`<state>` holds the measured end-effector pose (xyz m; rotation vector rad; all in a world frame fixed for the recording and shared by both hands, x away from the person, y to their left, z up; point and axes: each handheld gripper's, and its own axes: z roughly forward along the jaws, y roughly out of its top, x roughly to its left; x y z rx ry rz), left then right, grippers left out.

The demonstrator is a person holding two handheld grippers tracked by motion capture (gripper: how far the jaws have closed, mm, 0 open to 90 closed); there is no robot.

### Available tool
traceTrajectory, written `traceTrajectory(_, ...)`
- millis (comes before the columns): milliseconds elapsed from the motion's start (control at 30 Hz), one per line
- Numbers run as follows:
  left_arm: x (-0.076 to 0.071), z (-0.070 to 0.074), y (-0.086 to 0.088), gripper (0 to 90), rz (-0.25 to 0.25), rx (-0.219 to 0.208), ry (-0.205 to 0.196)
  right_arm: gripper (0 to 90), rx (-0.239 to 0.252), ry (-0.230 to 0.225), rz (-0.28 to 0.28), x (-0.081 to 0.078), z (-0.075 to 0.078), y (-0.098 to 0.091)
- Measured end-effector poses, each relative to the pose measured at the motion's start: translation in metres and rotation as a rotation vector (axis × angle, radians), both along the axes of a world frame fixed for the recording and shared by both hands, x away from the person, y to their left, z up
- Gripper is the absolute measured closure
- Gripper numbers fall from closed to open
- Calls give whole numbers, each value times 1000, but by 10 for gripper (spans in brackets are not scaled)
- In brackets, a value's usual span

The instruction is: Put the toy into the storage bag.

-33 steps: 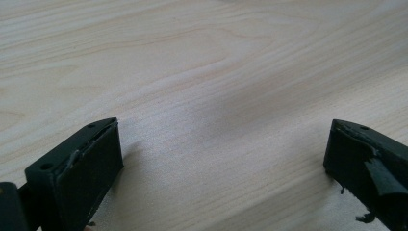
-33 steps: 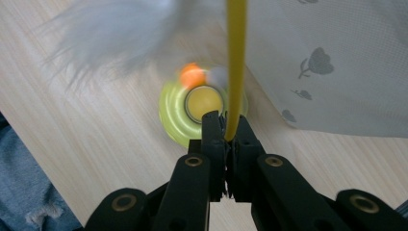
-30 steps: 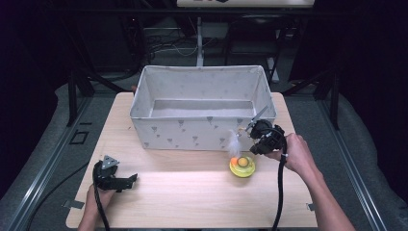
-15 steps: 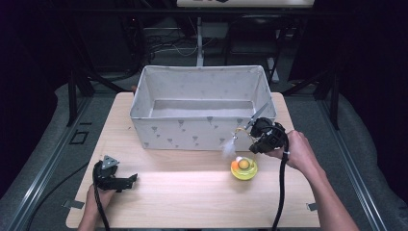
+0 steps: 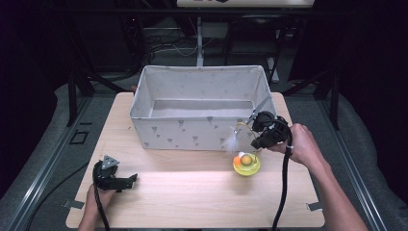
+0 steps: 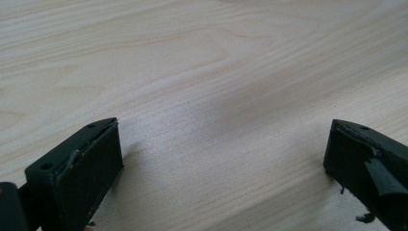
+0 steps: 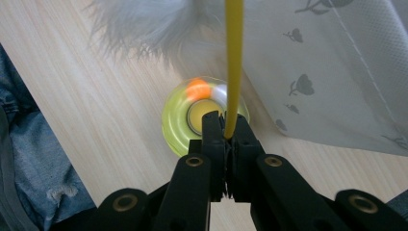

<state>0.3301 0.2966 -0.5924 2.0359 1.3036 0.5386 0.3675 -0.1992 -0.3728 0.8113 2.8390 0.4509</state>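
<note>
1. Since the earlier frame, the right gripper [image 5: 254, 129] has come up off the table with the feather wand [image 7: 234, 62] and drawn closer to the fabric bin [image 5: 202, 135]; the yellow disc [image 5: 247, 164] it hovered over now lies uncovered on the wood.
2. That wand is a thin yellow stem pinched between the right gripper's [image 7: 225, 126] jaws, which are pressed together on its lower end. The stem runs up and away from the jaws, and the white feather tuft [image 5: 233, 142] at its far end hangs against the bin's front wall.
3. A grip low on the stem probably lets the light, floppy feather end swing free, so it can be lifted over the bin's rim first.
4. The yellow disc, with its small orange ball [image 5: 246, 159], sits just below the gripper on the table [image 5: 192, 192], just in front of the bin's right corner. It looks like the wand's stand, left where it stood.
5. The bin stands open-topped at the back of the table, a likely place for the wand to go.
6. The left gripper [image 5: 126, 179] rests low at the table's near left, well apart from the work, its jaws spread wide over bare wood with nothing between them, seemingly waiting its turn.
</note>
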Motion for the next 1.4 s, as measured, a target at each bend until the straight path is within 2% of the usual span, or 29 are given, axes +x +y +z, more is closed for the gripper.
traceTrajectory(433, 0, 0, 0, 0, -1, 1, -1, 878, 10, -3, 14, 1, 19, 2)
traceTrajectory(533, 0, 0, 0, 0, -1, 0, -1, 878, -2, -8, 20, 2, 25, 2)
traceTrajectory(600, 0, 0, 0, 0, 0, -1, 0, 878, 10, -2, 18, 2, 26, 2)
traceTrajectory(733, 0, 0, 0, 0, 0, 0, 0, 878, -10, -6, 27, 3, 31, 3)
traceTrajectory(800, 0, 0, 0, 0, 0, 0, 0, 877, 0, -5, 24, 3, 32, 3)
traceTrajectory(1000, 0, 0, 0, 0, 0, 0, 0, 877, -13, -23, 30, 4, 44, 2)
traceTrajectory(1067, 0, 0, 0, 0, 0, 0, 0, 878, 4, -28, 28, 4, 49, 2)
traceTrajectory(1233, 0, 0, 0, 0, -1, 1, -1, 878, 9, -31, 29, 4, 57, 3)
traceTrajectory(1400, 0, 0, 0, 0, 0, -1, 1, 878, -3, -36, 32, 5, 64, 5)
